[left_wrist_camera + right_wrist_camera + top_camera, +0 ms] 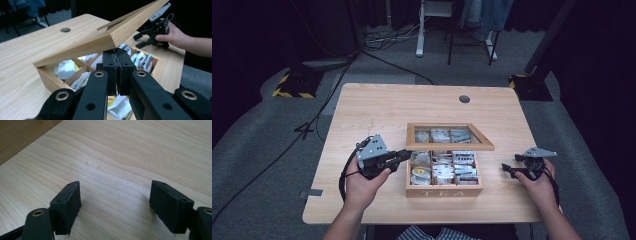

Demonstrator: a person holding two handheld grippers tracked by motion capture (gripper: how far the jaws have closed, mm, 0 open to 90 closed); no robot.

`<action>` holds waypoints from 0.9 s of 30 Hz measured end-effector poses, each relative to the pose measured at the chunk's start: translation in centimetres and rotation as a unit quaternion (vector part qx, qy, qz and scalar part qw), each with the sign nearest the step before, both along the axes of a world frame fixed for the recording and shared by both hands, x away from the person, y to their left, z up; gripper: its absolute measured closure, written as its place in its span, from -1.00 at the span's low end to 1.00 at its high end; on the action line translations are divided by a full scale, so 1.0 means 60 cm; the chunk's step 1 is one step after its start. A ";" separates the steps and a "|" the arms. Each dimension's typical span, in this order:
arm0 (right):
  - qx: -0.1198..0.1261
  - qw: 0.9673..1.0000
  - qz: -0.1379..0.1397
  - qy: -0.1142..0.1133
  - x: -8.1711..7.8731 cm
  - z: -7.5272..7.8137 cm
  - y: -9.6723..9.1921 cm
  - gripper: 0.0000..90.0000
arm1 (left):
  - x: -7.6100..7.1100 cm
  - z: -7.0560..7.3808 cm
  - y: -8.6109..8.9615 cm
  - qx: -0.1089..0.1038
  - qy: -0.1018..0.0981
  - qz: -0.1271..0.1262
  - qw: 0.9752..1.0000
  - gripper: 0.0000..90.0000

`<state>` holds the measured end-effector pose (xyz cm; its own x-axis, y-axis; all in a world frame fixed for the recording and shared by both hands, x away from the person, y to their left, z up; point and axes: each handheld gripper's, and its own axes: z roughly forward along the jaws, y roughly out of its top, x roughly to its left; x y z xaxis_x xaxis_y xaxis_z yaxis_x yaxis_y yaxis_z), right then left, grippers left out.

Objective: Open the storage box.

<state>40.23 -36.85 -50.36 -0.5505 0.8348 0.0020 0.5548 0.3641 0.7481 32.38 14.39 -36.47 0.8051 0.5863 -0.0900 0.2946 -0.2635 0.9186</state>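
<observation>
The left gripper (116, 67) is pressed shut under the raised lid (105, 37) of the tea box (444, 189). The right gripper (116, 206) is held wide open, empty, over the table (130, 157).

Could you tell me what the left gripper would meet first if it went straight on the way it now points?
Probably the tea bags inside the wooden tea box: the left gripper, jaws shut, points under the raised lid, though depth is unclear.
</observation>
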 end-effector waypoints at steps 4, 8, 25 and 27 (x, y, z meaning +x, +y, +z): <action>0.000 1.000 -0.002 -0.001 0.000 0.000 0.000 -0.43 | 0.004 0.002 -0.002 0.001 -0.009 0.005 1.000 0.95; -0.001 1.000 -0.004 -0.001 0.001 0.000 0.000 -0.44 | 0.010 0.003 -0.004 0.006 -0.024 0.018 1.000 0.95; -0.001 1.000 -0.012 0.000 0.004 0.000 0.001 -0.44 | 0.034 0.012 -0.013 -0.024 -0.072 0.044 0.996 0.98; -0.001 1.000 -0.011 -0.001 0.005 0.000 0.001 -0.44 | 0.039 0.013 -0.015 -0.021 -0.072 0.047 0.996 0.99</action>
